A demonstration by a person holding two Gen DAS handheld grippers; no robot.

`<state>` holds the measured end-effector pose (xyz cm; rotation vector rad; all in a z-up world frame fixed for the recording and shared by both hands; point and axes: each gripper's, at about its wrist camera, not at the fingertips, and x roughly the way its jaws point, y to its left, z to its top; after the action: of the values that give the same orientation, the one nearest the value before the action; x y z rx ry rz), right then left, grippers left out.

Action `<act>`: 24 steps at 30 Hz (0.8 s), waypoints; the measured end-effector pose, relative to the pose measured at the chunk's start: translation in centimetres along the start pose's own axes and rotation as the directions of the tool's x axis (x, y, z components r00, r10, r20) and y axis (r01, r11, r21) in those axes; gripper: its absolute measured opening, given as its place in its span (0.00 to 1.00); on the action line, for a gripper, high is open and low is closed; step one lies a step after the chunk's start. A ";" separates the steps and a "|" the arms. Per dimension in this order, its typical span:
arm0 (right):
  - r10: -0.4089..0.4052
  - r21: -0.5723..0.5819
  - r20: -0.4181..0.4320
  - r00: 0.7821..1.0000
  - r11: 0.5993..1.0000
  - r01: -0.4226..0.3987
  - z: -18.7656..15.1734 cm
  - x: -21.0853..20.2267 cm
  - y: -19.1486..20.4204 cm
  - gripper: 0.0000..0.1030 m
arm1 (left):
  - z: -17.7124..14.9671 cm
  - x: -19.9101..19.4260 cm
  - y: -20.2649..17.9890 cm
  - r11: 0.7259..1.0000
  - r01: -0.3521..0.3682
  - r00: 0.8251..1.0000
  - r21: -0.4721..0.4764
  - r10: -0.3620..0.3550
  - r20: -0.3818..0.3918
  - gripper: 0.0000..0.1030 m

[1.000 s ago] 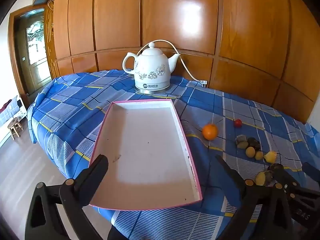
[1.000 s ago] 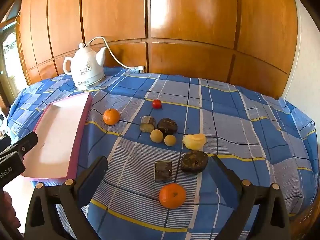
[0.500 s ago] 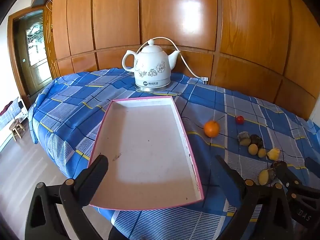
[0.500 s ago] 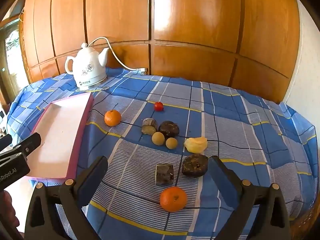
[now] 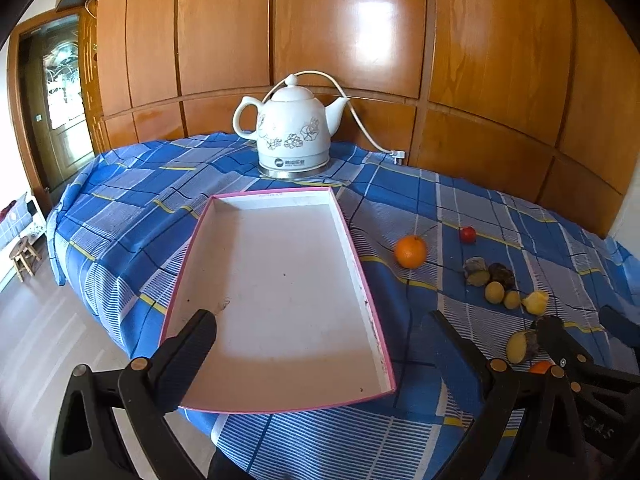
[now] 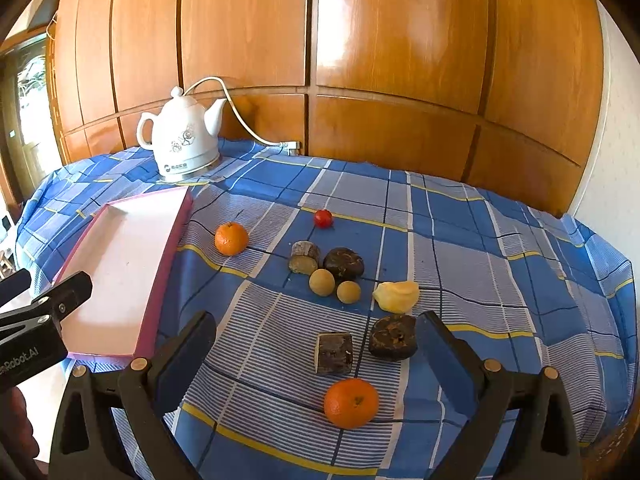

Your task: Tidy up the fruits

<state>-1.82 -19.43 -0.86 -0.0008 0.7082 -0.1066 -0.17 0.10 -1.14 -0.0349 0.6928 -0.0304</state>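
A white tray with a pink rim [image 5: 280,280] lies on the blue checked cloth; it also shows in the right wrist view [image 6: 120,264], with nothing in it. My left gripper [image 5: 320,344] is open over the tray's near end. My right gripper [image 6: 320,348] is open above a near orange [image 6: 351,403], a dark cut block [image 6: 334,353] and a dark round fruit [image 6: 393,337]. Further off lie a second orange [image 6: 231,238], a red tomato [image 6: 323,218], two small yellow balls [image 6: 322,282], a brown cut piece [image 6: 304,257], a dark lump [image 6: 344,263] and a yellow piece [image 6: 397,296].
A white floral kettle [image 5: 292,136] with a cord stands at the back of the table against the wood-panelled wall; it also shows in the right wrist view [image 6: 184,140]. The table's front edge drops to the floor at the left. A small stool [image 5: 24,256] stands on the floor.
Both grippers have risen and drawn slightly forward over the table; the views shifted a little. Nothing was grasped or moved.
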 end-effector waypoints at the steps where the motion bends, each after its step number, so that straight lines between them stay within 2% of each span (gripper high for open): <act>1: 0.000 0.000 0.001 1.000 1.000 0.000 0.1 0.0 -0.1 0.99 | 0.0 0.0 0.0 1.000 0.006 1.000 -0.001 -0.006 0.000 1.00; 24: -0.007 -0.018 0.009 1.000 1.000 0.007 0.3 -0.5 0.5 0.99 | -0.1 -0.1 0.1 1.000 0.005 1.000 0.016 -0.005 -0.001 1.00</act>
<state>-1.94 -18.89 -0.27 -0.0210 0.7004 -0.1065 -0.29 0.20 -1.17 -0.0209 0.6929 -0.0406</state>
